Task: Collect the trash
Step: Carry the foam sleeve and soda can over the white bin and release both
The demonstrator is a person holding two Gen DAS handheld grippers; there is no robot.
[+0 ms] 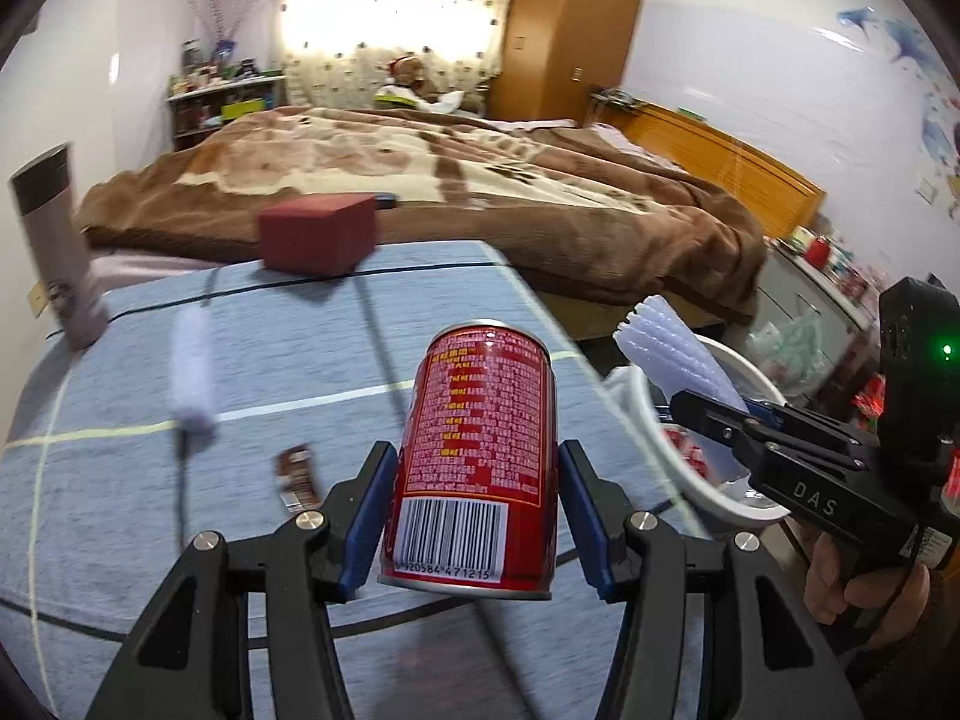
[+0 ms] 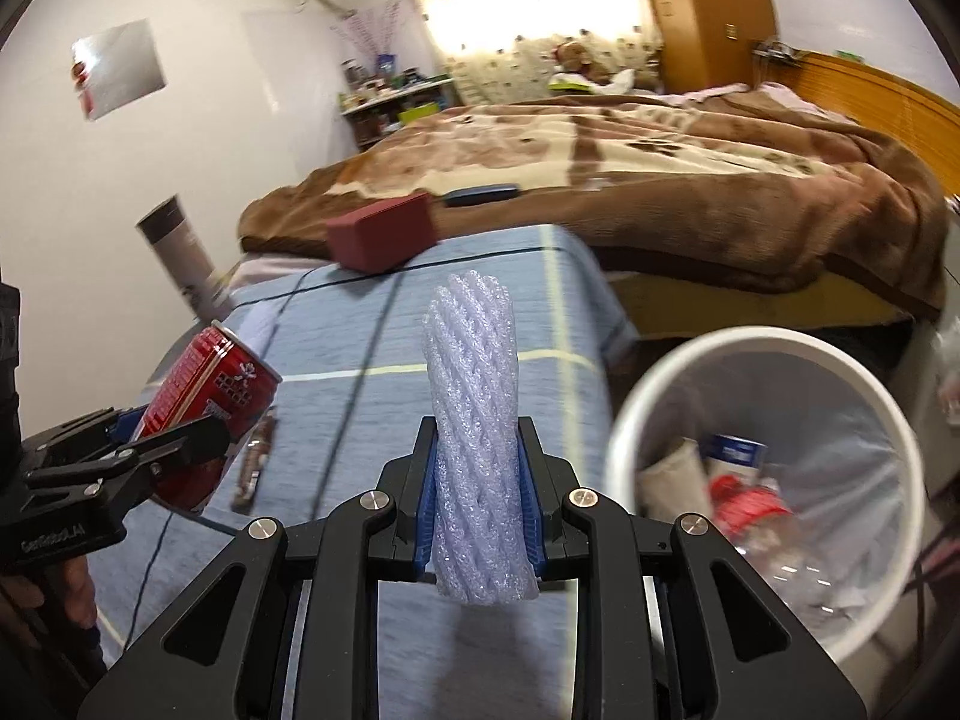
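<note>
Red and upright, one can sits clamped between the left gripper pads, above the blue-grey cloth. One white foam net is squeezed upright in the right gripper, whose jaws are nearly together on it. Both grippers tilt downward, side by side. One white bin stands right of the cloth, trash inside. On the cloth lie one wrapper and one foam roll; farther off, one maroon box and one flask.

bright curtained window glares; fisheye edges blurred, bent.
</note>
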